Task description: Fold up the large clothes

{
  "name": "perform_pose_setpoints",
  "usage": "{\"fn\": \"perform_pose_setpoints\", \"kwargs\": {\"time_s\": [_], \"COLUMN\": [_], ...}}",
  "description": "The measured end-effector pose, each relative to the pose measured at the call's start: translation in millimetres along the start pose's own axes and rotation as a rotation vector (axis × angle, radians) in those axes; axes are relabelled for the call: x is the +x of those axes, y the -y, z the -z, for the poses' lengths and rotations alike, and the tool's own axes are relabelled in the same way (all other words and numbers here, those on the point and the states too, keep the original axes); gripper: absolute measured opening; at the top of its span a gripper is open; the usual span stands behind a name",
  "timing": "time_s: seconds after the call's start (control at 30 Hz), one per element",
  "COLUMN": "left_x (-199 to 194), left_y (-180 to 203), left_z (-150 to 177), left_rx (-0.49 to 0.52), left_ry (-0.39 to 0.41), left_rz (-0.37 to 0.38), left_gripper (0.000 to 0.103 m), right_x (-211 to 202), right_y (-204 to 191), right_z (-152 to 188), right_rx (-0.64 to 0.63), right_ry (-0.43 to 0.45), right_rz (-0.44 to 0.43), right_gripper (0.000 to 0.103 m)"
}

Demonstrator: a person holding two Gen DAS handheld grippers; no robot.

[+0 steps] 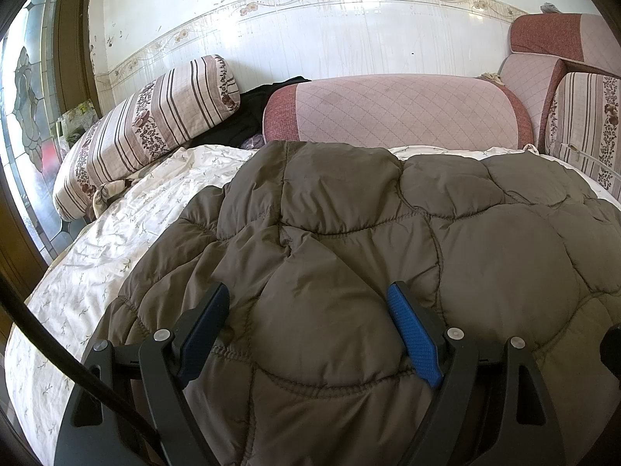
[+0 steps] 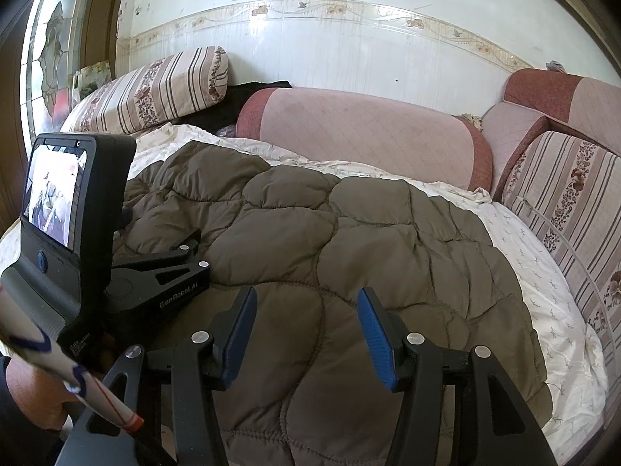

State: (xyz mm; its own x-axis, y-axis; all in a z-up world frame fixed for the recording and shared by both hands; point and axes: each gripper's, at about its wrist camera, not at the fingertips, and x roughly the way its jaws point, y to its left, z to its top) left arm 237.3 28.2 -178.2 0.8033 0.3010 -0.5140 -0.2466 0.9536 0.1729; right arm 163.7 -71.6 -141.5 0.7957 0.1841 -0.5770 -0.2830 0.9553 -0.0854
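- The brown quilted padded jacket (image 1: 349,233) lay spread on the white flower-printed sheet (image 1: 128,217) of the sofa bed, and its long axis ran from the near edge toward the pink quilted bolster cushion (image 1: 392,112) at the far edge.
- Your left gripper (image 1: 306,334) stood spread over the jacket's near part and pinched nothing.
- Your right gripper (image 2: 306,334) was half spread and also empty, just beside the left one, on the jacket's right half.
- Both were equally near; the fabric lay directly ahead and below.
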Motion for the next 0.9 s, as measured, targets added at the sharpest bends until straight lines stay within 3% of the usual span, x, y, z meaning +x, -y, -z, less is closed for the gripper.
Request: {"fn": "perform_pose_setpoints", "kwargs": {"time_s": [0.9], "left_x": [0.3], "left_y": [0.9], "left_z": [-0.6], "left_rx": [0.002], "left_ry": [-0.002], "left_rz": [-0.002], "left_gripper": [0.083], "right_x": [7.9], "right_y": [-2.5], "right_z": [4.5], "right_rx": [-0.027], "right_ry": [-0.024], "right_rz": [0.015], "right_gripper": [0.062]}}
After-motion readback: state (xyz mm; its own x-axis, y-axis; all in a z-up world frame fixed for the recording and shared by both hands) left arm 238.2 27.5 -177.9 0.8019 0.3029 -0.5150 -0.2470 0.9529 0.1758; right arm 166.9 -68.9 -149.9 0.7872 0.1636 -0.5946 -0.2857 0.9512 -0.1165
